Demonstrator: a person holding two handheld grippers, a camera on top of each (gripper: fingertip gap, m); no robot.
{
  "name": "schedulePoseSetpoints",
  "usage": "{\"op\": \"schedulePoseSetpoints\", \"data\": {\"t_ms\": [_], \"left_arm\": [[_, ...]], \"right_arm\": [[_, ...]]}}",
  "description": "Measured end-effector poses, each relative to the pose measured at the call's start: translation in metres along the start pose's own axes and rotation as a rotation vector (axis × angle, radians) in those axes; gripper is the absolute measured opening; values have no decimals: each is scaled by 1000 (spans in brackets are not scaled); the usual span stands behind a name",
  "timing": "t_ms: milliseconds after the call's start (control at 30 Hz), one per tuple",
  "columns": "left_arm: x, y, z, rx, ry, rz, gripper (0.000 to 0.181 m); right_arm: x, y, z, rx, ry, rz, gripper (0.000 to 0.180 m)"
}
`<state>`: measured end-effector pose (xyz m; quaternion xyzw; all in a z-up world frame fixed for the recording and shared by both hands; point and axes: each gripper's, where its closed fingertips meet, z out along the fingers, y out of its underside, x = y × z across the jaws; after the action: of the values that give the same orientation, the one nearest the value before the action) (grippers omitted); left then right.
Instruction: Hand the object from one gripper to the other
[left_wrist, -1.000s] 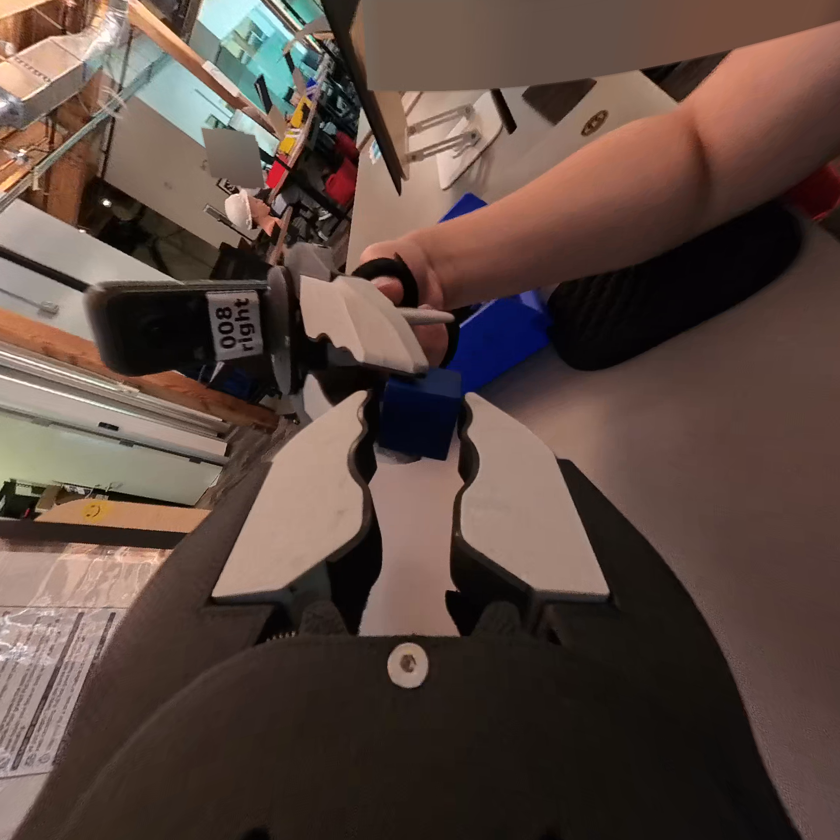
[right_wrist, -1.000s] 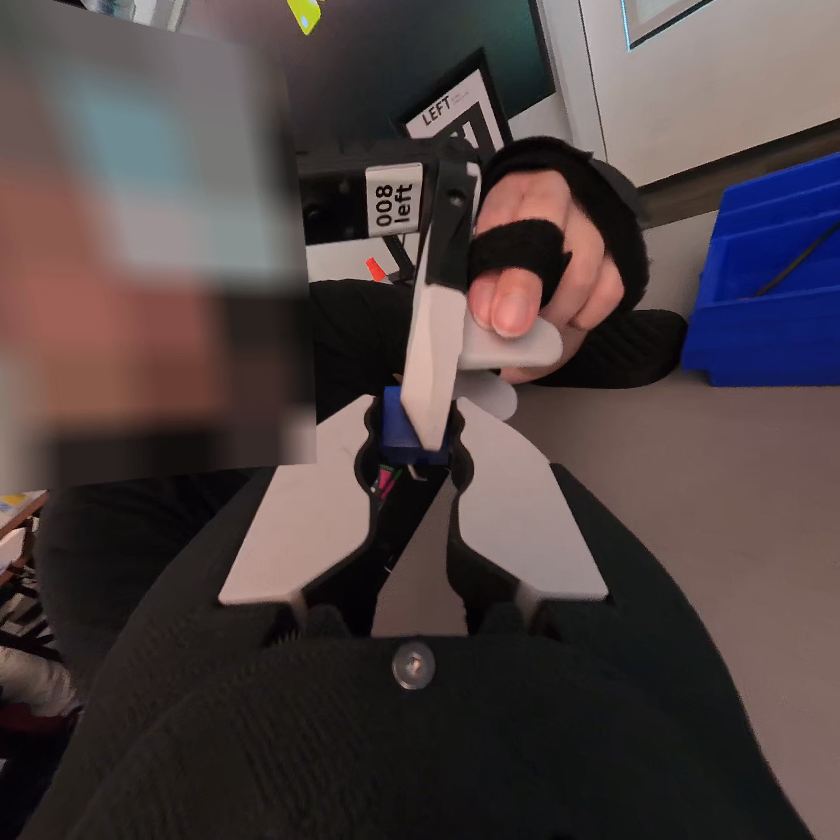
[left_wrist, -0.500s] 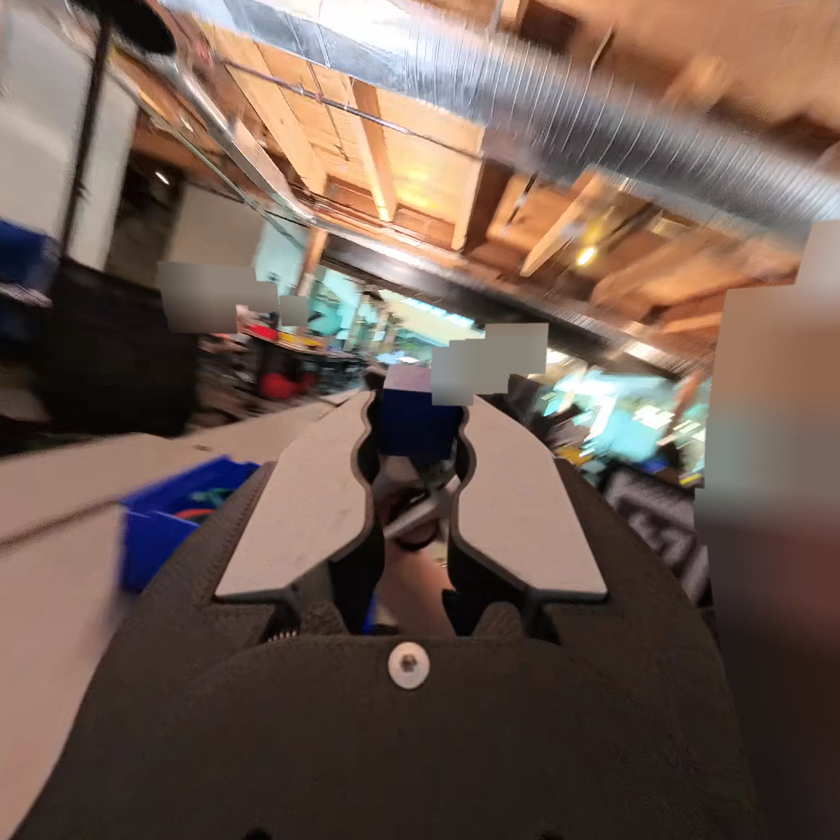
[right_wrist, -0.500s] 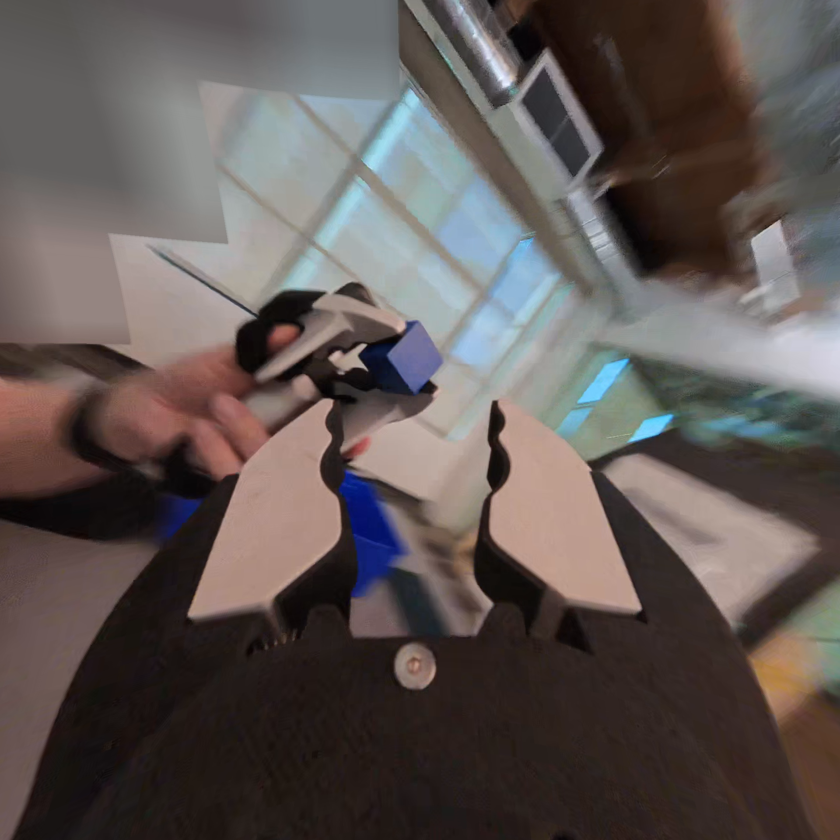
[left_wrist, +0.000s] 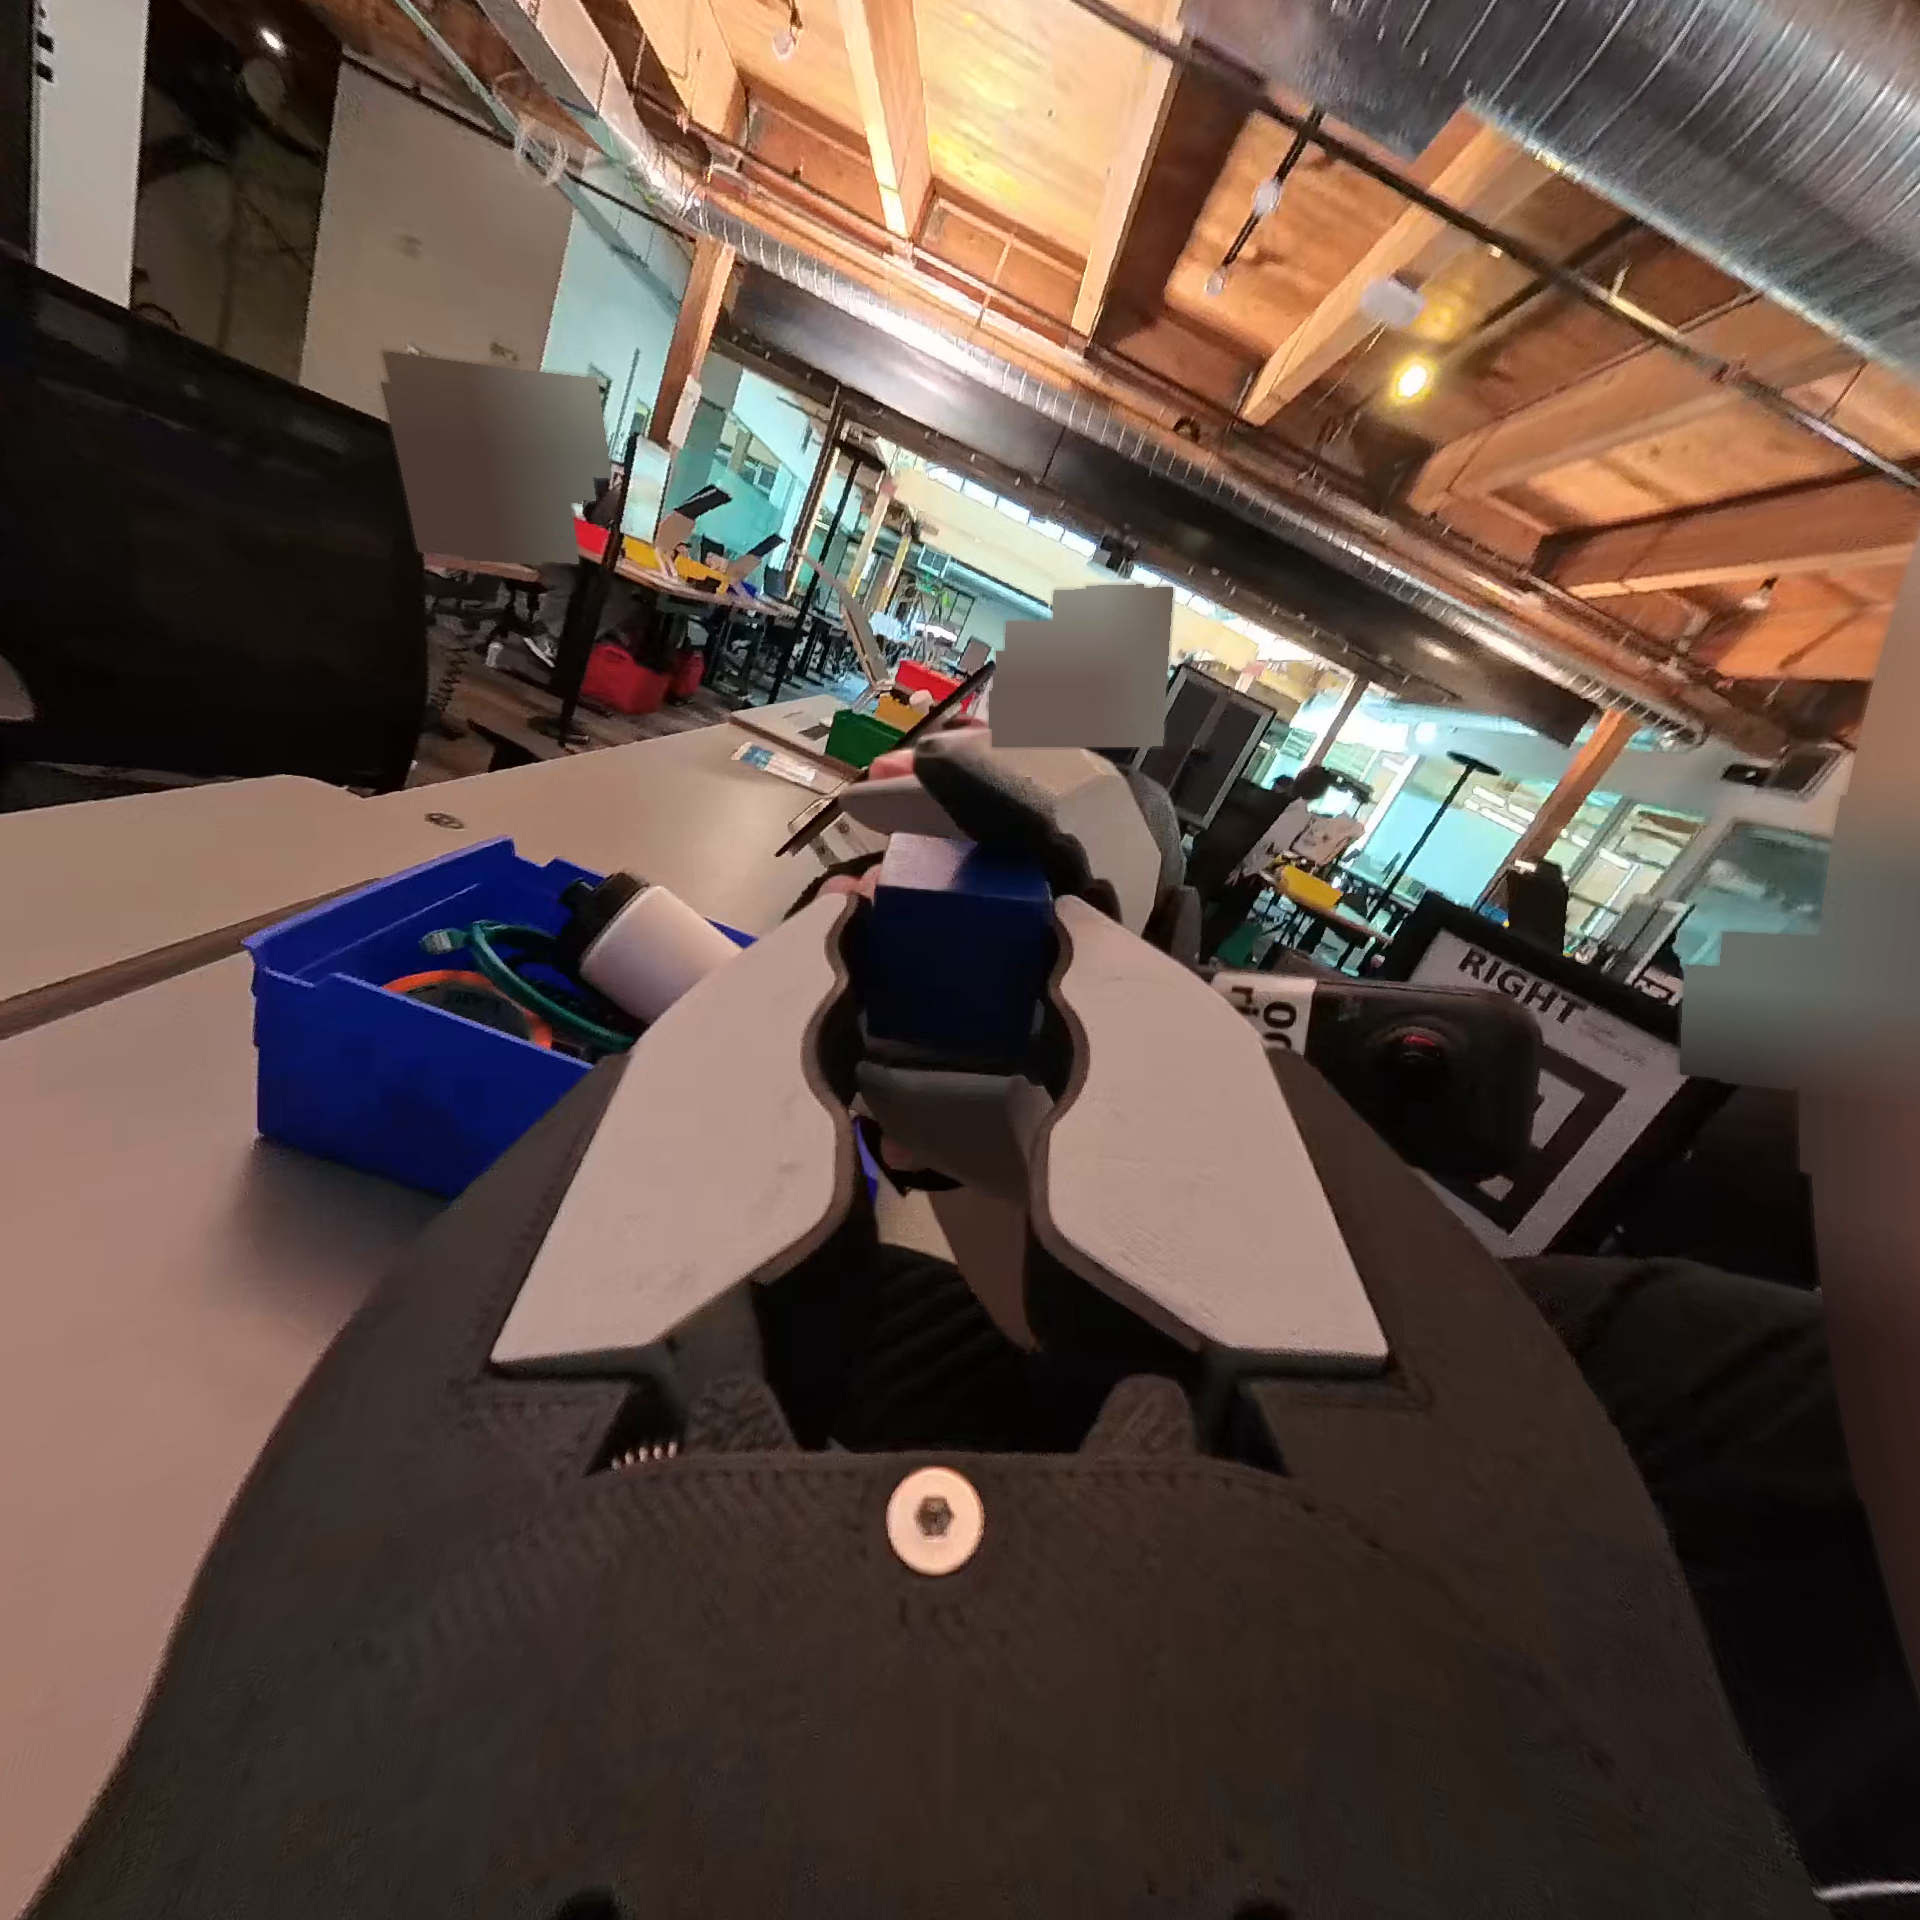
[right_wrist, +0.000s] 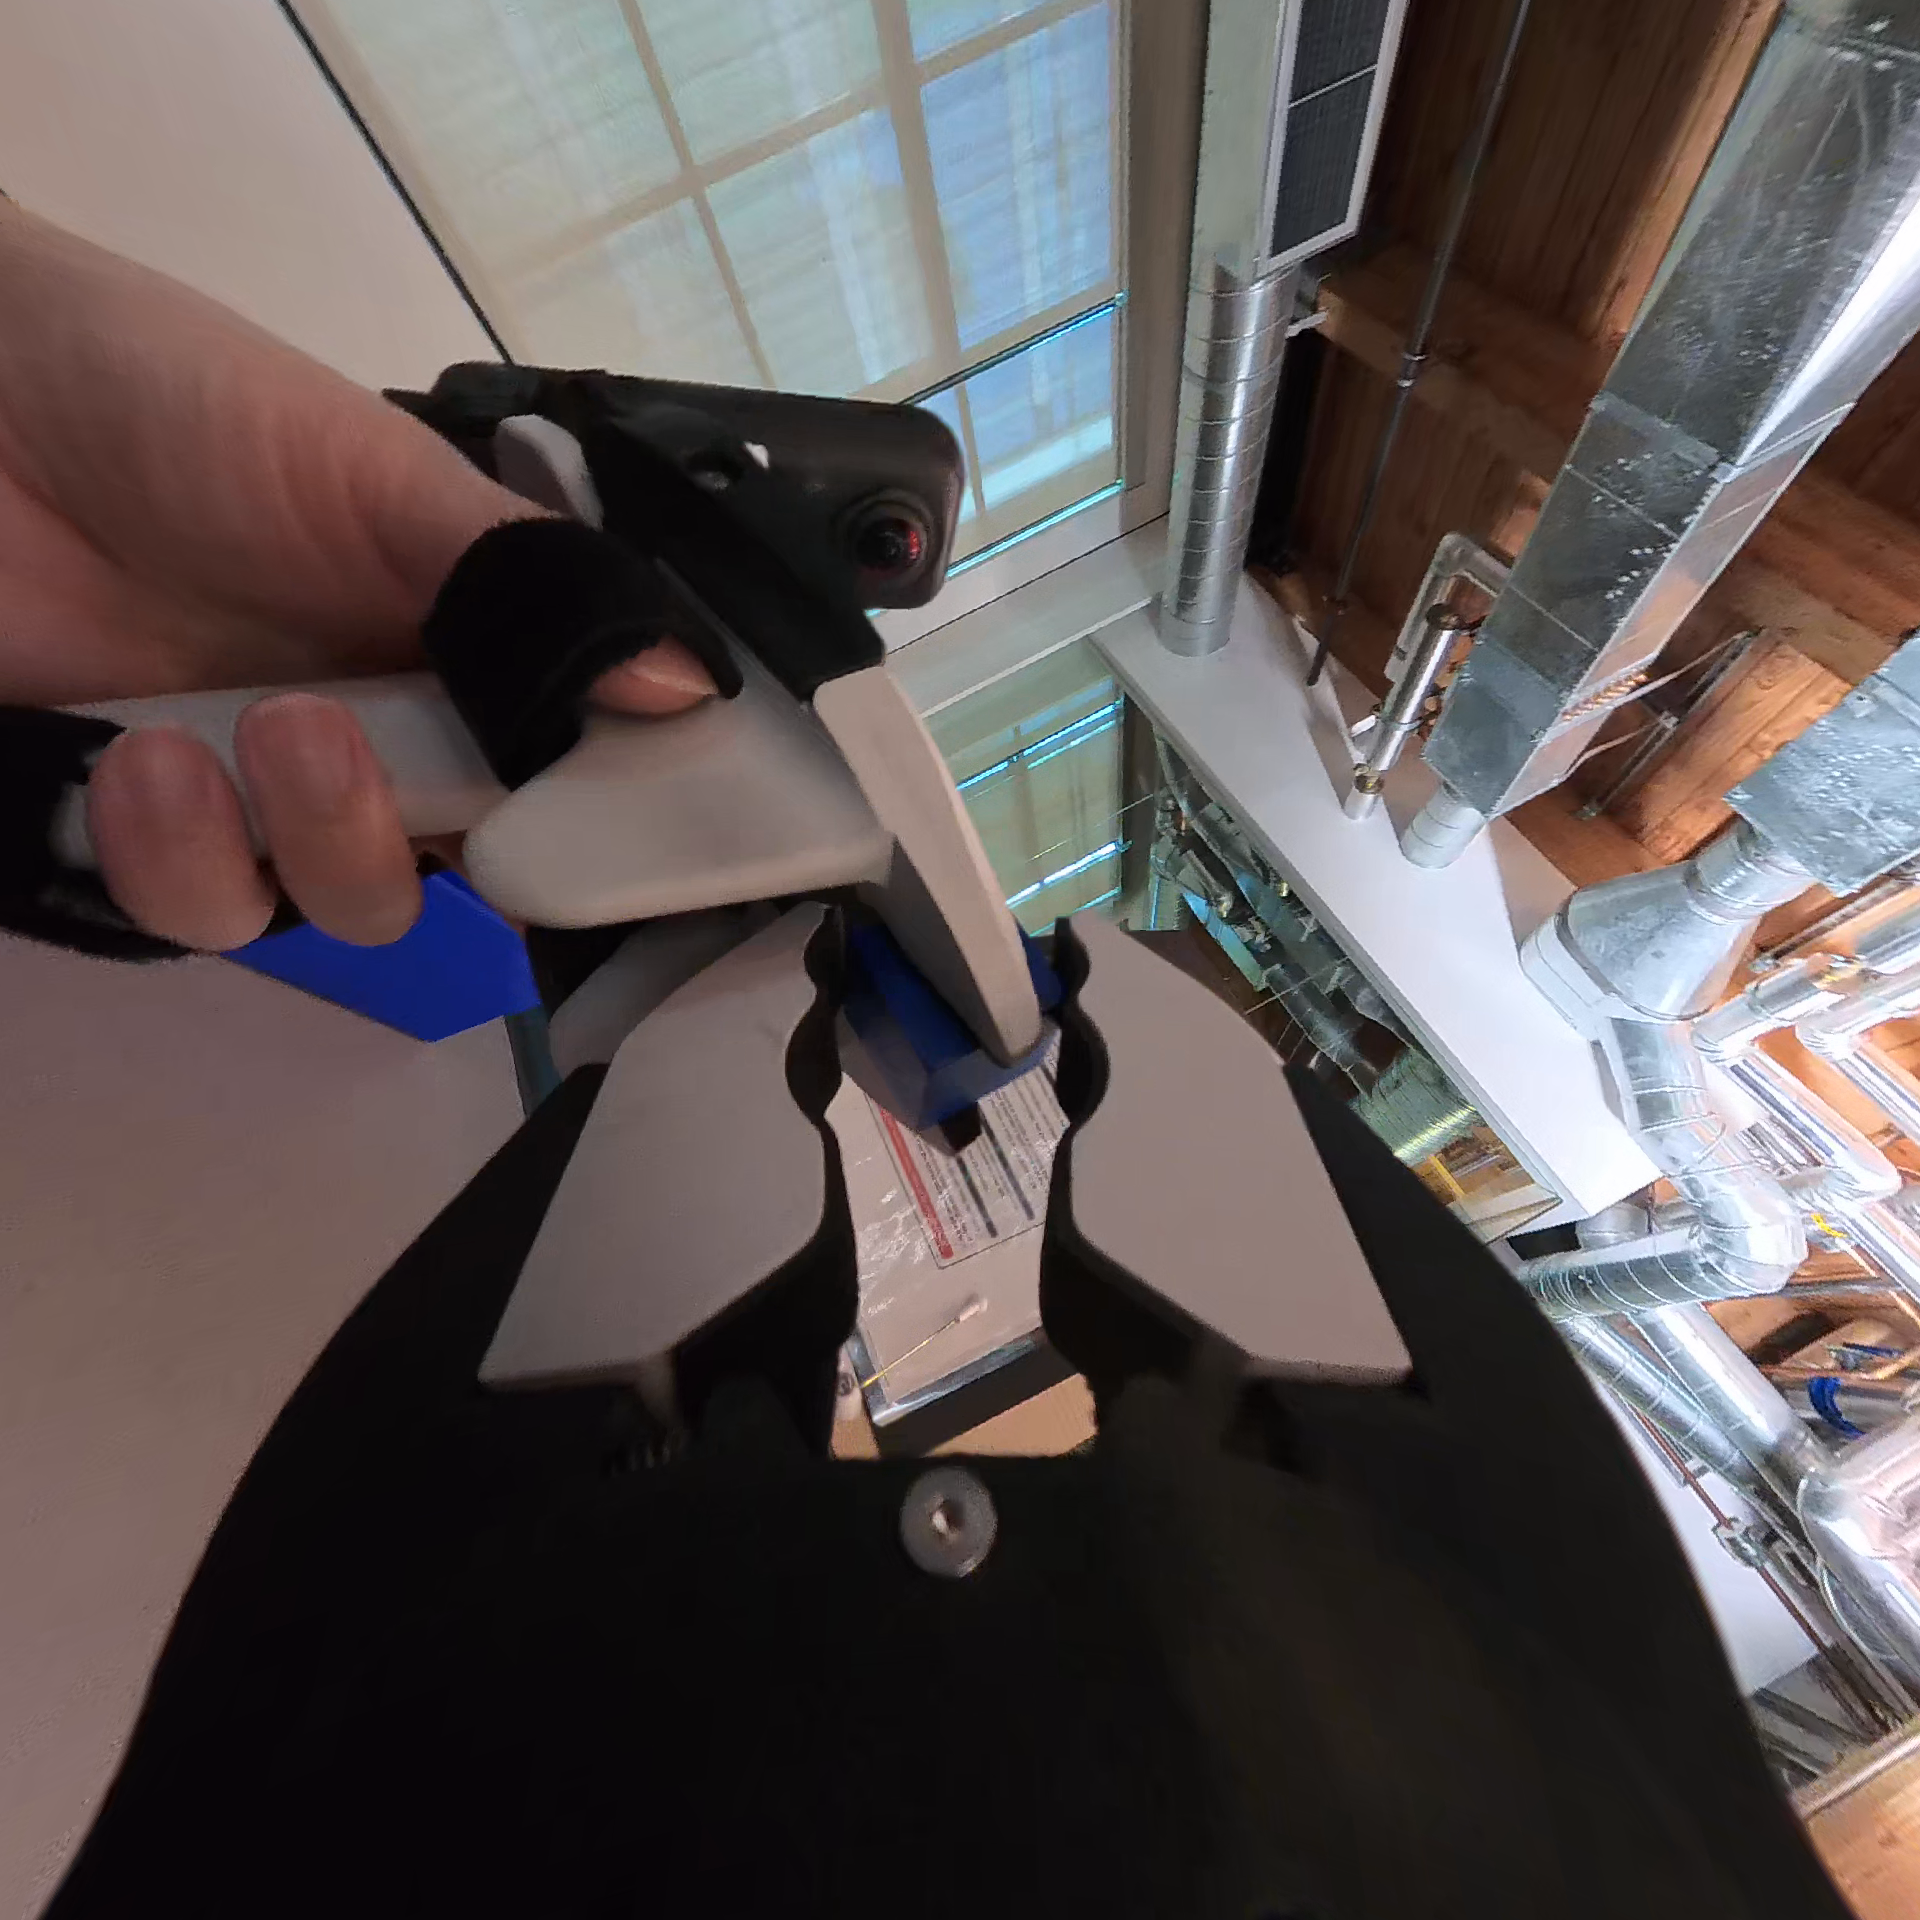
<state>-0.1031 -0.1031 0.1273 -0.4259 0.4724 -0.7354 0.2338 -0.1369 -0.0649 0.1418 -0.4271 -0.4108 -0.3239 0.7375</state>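
A dark blue block (left_wrist: 956, 966) is held in the air between both grippers. In the left wrist view my left gripper (left_wrist: 951, 914) is shut on its left and right sides. The right gripper's grey fingers (left_wrist: 904, 805) press on it from above and below. In the right wrist view my right gripper (right_wrist: 945, 935) is shut on the same block (right_wrist: 904, 1029). One grey finger (right_wrist: 935, 852) of the left gripper lies across the front of the block, and a person's hand (right_wrist: 260, 582) holds that gripper's handle. Most of the block is hidden by fingers.
A blue bin (left_wrist: 384, 1060) with cables and a white bottle (left_wrist: 644, 945) stands on the grey table (left_wrist: 156, 1195) to the left. A black-and-white marker board (left_wrist: 1538, 1101) stands at the right. In the right wrist view there are windows and metal ducts (right_wrist: 1683, 343). The tips of one gripper are about 4 centimetres away from the tips of the other.
Half a second ago my right gripper was open and away from the block, which only the left held. It has now closed on the block again. Both grippers are tilted upward compared with one second ago.
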Motion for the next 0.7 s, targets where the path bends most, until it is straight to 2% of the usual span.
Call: {"op": "schedulePoseSetpoints", "data": {"t_ms": [100, 200, 367, 467, 567, 633, 700], "left_arm": [[-2, 2, 0, -26, 5, -17, 32], [-1, -12, -6, 69, 36, -17, 43], [-2, -39, -23, 173, 36, -13, 48], [0, -51, -31, 209, 27, 38, 49], [2, -54, -33, 201, -17, 165, 50], [5, -50, -31, 166, -59, 303, 50], [5, -43, -27, 112, -134, 501, 54]], "right_arm": [[-2, 3, 0, -36, -20, -22, 39], [10, 3, -3, -46, 62, -66, 39], [27, 2, -11, 51, 82, 135, 39], [28, -9, -19, 235, -68, 456, 39], [45, -12, -30, 470, -258, 992, 39], [57, -7, -37, 598, -367, 1278, 38], [63, 7, -35, 632, -443, 1532, 38]]}}
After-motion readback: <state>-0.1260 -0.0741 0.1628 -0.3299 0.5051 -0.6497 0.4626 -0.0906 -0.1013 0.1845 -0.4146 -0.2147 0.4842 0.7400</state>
